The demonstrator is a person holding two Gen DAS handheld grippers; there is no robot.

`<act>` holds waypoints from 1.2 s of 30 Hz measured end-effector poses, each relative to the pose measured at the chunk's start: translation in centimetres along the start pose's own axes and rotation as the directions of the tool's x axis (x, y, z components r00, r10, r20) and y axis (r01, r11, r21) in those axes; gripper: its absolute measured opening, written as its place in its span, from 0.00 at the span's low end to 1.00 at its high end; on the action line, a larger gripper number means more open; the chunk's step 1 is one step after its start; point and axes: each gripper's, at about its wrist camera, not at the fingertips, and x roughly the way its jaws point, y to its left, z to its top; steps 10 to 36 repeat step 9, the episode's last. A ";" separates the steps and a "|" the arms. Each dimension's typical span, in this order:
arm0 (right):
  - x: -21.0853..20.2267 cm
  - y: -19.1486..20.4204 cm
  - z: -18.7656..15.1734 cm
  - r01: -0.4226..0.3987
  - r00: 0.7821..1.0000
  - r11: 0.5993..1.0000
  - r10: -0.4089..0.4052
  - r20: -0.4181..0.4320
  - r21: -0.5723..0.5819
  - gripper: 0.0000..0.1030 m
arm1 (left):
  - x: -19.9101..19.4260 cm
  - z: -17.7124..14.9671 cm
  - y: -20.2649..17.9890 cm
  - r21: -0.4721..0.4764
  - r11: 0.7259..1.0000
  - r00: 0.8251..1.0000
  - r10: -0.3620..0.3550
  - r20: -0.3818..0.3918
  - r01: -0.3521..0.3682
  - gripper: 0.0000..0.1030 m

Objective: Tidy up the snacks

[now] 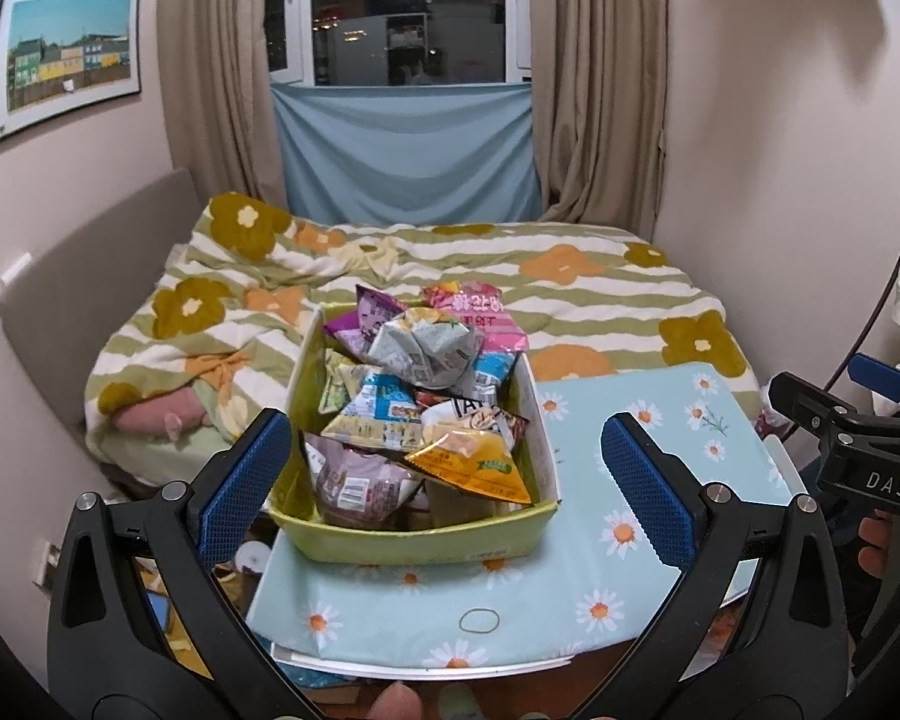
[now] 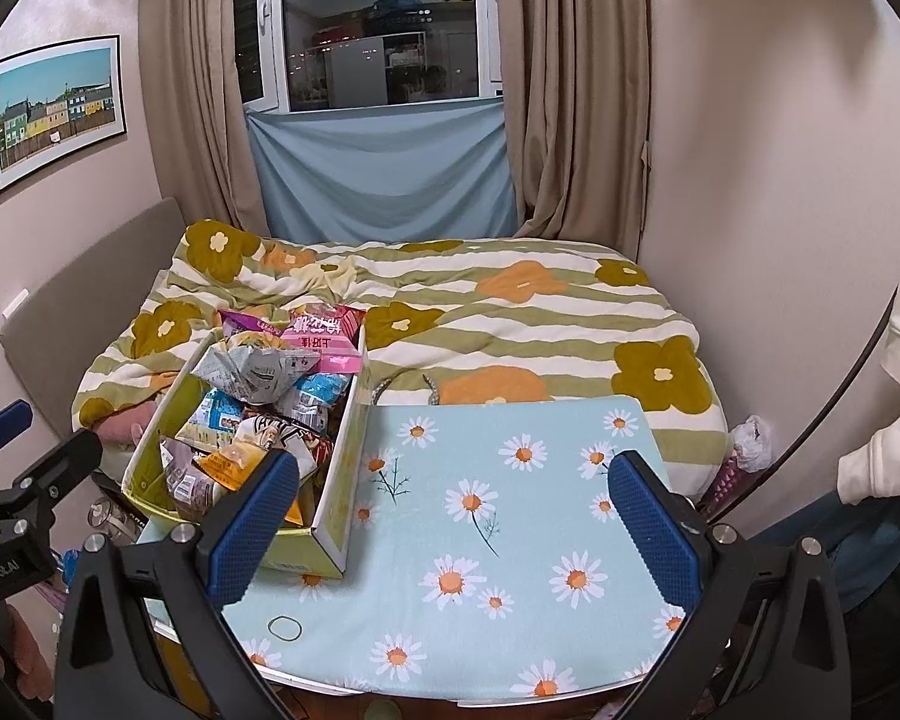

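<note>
Left claw (image 1: 444,480) spread, empty — my right claw (image 2: 453,516) likewise; yellow-green cardboard box (image 1: 414,540) heaped with crinkled foil snack packets (image 1: 414,396) on daisy-print bench (image 2: 510,480).

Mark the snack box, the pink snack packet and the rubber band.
snack box (image 1: 414,543): left wrist view, near front wall.
pink snack packet (image 2: 324,339): right wrist view, printed face.
rubber band (image 2: 284,627): right wrist view, on its loop.
</note>
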 end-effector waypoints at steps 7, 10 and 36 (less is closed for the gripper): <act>0.1 0.1 0.2 0.001 1.000 1.000 -0.001 0.000 0.003 1.00 | 0.1 0.2 0.2 0.004 1.000 1.000 0.014 0.012 -0.014 1.00; 0.1 0.1 0.2 0.000 1.000 1.000 0.000 0.000 0.003 1.00 | 0.3 0.3 0.2 0.007 1.000 1.000 0.017 0.012 -0.017 1.00; 0.1 0.1 0.2 0.000 1.000 1.000 0.000 0.000 0.003 1.00 | 0.3 0.3 0.2 0.007 1.000 1.000 0.017 0.012 -0.017 1.00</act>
